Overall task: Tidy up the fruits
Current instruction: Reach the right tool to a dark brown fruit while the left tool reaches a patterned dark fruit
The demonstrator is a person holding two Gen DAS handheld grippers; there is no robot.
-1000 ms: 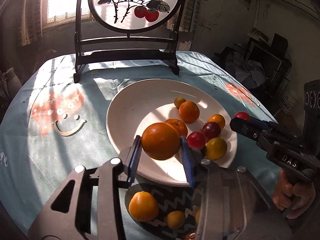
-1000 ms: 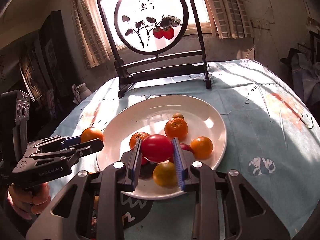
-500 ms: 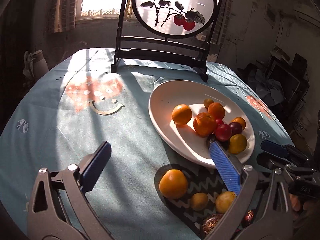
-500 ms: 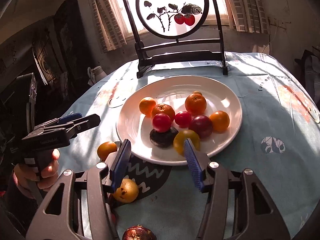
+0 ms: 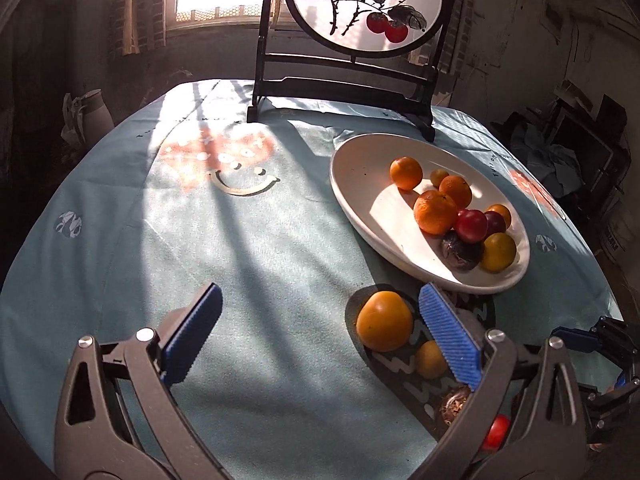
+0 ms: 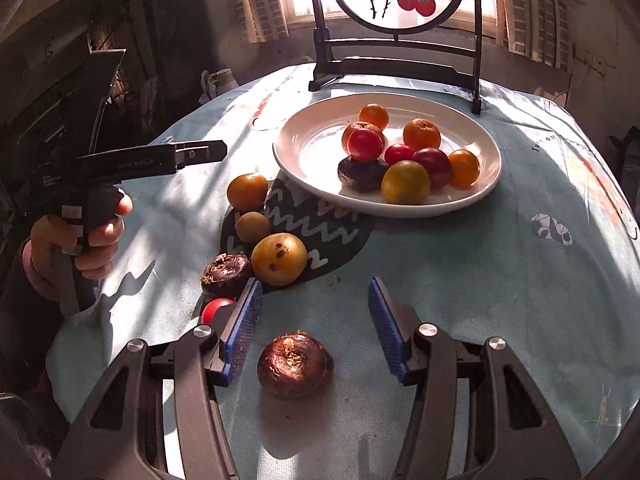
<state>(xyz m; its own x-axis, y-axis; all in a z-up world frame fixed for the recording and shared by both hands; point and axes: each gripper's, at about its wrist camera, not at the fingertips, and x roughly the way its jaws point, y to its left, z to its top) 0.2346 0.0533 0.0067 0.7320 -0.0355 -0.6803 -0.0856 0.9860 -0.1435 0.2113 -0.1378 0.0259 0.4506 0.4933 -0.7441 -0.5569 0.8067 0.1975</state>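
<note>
A white plate (image 5: 360,160) (image 6: 304,152) holds several oranges, red and yellow fruits and a dark one. Loose fruits lie on the cloth before it: an orange persimmon (image 5: 384,321) (image 6: 247,191), a small yellow fruit (image 5: 430,359) (image 6: 252,226), a yellow pear (image 6: 279,259), a dark purple fruit (image 6: 225,274), a small red fruit (image 6: 216,309) and a brown-red fruit (image 6: 295,364). My left gripper (image 5: 320,336) is open and empty, left of the persimmon. My right gripper (image 6: 314,328) is open and empty, just beyond the brown-red fruit.
A round painted screen on a black stand (image 5: 360,80) (image 6: 396,64) stands at the table's far edge behind the plate. A dark patterned patch (image 6: 320,236) lies under the loose fruits. The teal cloth (image 5: 200,220) stretches left of the plate.
Both grippers let go of their fruits over the plate, opened and drew back toward the near edge. The orange and the red fruit now lie in the plate.
</note>
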